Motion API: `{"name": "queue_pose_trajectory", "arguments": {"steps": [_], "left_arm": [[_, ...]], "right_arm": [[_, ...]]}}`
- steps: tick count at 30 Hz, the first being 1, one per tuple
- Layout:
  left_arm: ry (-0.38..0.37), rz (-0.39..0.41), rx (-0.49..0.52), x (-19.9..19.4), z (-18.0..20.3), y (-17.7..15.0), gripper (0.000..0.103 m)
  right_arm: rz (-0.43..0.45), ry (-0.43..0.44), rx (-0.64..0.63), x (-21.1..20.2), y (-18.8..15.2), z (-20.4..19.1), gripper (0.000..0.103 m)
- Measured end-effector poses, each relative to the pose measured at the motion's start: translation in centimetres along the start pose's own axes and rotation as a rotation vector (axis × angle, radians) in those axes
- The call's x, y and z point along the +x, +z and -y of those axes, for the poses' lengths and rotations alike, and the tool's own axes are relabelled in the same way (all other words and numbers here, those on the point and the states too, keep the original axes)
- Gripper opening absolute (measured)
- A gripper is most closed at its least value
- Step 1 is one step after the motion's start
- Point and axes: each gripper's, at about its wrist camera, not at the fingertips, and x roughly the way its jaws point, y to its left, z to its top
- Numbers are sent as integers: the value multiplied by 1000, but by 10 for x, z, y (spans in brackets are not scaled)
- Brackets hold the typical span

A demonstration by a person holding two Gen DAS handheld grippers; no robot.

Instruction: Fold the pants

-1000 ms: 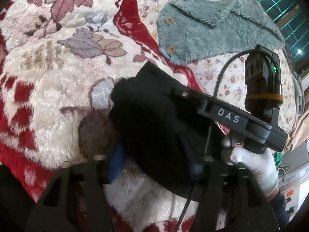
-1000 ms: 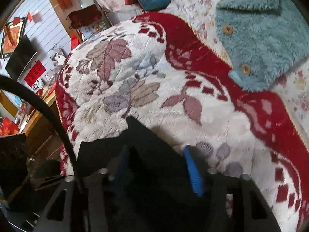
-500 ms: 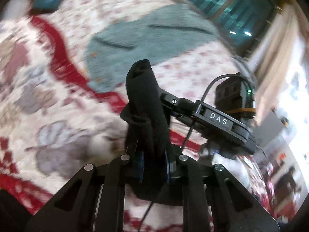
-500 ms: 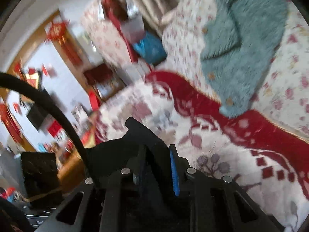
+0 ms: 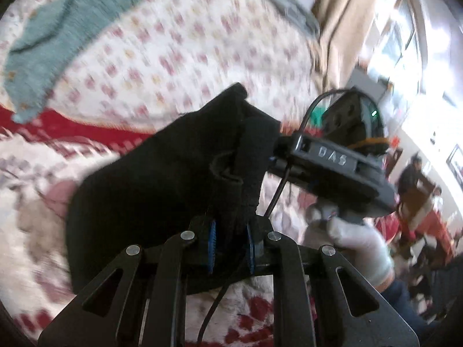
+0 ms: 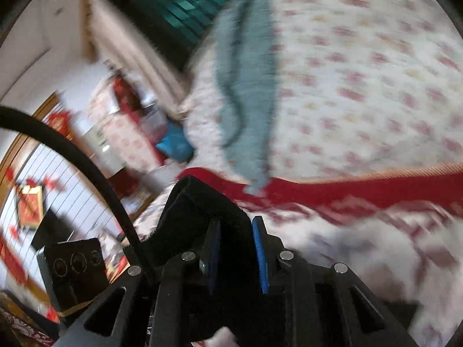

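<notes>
two grippers, one pair of black pants pinched between each

both grippers are clamped on the black pants (image 5: 162, 179), with cloth filling the gap between the blue pads on each.

in the left wrist view, the left gripper (image 5: 230, 245) sits at the bottom centre of the frame. its jaws have just been closing and are now narrow, pressing on a fold of the pants. the cloth rises from between the fingers (image 5: 211, 243) toward the middle of the frame and spreads to the left, lifted off the fluffy red and white blanket (image 5: 34, 225). at centre right, the right gripper (image 5: 275, 156) bites the same bunch of cloth from the side, held by a hand in a white glove (image 5: 361, 248).

in the right wrist view, the right gripper (image 6: 235, 254) is at bottom centre. its jaws have also just been closing, and the pants (image 6: 202, 202) stand up between the pads and lean toward the upper left.

a teal fuzzy garment (image 5: 58, 37) lies at the upper left of the left view on a flowered bedspread (image 5: 179, 57), well apart from the pants. both views are blurred.
</notes>
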Motion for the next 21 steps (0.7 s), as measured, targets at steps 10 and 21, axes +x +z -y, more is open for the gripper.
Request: {"name": "queue_pose_trajectory", "arguments": {"steps": [10, 21], "left_arm": [[40, -165, 49, 59, 14, -27, 18], [-154, -100, 70, -8, 19, -9, 59]], "right_arm": [[54, -178, 323, -56, -50, 100, 35], [85, -180, 208, -92, -44, 36, 54]]}}
